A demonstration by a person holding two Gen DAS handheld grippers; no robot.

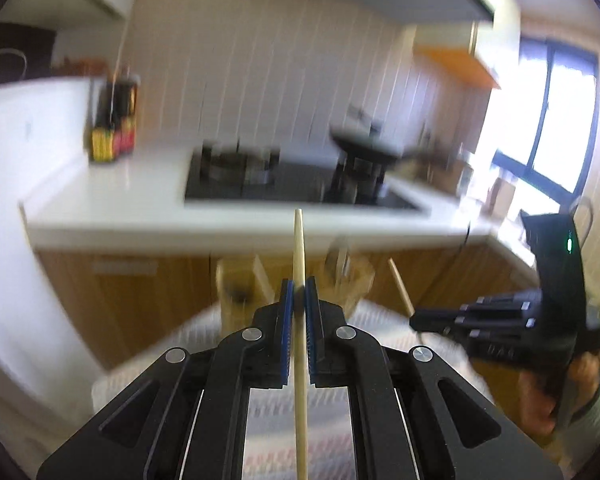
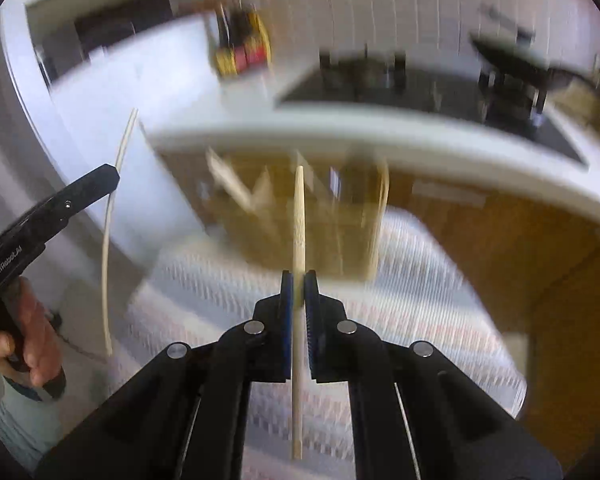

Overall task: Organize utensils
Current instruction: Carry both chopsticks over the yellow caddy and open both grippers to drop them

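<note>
Chopsticks occupy both tools here, one each. The left hand-held gripper [image 1: 299, 290] is clenched on a pale wooden chopstick [image 1: 299, 248], which runs straight forward between the blue pads [image 1: 286, 320] and sticks out well past their tips, its rear length passing back under the camera. The right hand-held gripper [image 2: 299, 286] is clenched likewise on a second chopstick [image 2: 298, 216], held along the line of its fingers, with the blunt end showing low in the right wrist view. Each tool appears in the other's camera: the right one [image 1: 416, 318] sits off to the right of the left view with its stick [image 1: 400, 286] angled up from its tip, and the left one [image 2: 114, 178] enters the right view from the left edge, a bare hand [image 2: 24, 340] wrapped around its handle and its stick [image 2: 110, 232] crossing the tip. Both frames are heavily blurred (fine detail is lost). Ahead of both stands a light wooden utensil holder [image 1: 292, 280] with compartments, resting on a patterned cloth [image 2: 420, 280]; its contents cannot be made out. Behind it runs a white counter [image 1: 140, 208] with a black stove [image 1: 292, 184], a dark pan [image 1: 364, 148], and a yellow and red container [image 1: 114, 128] near the wall.
</note>
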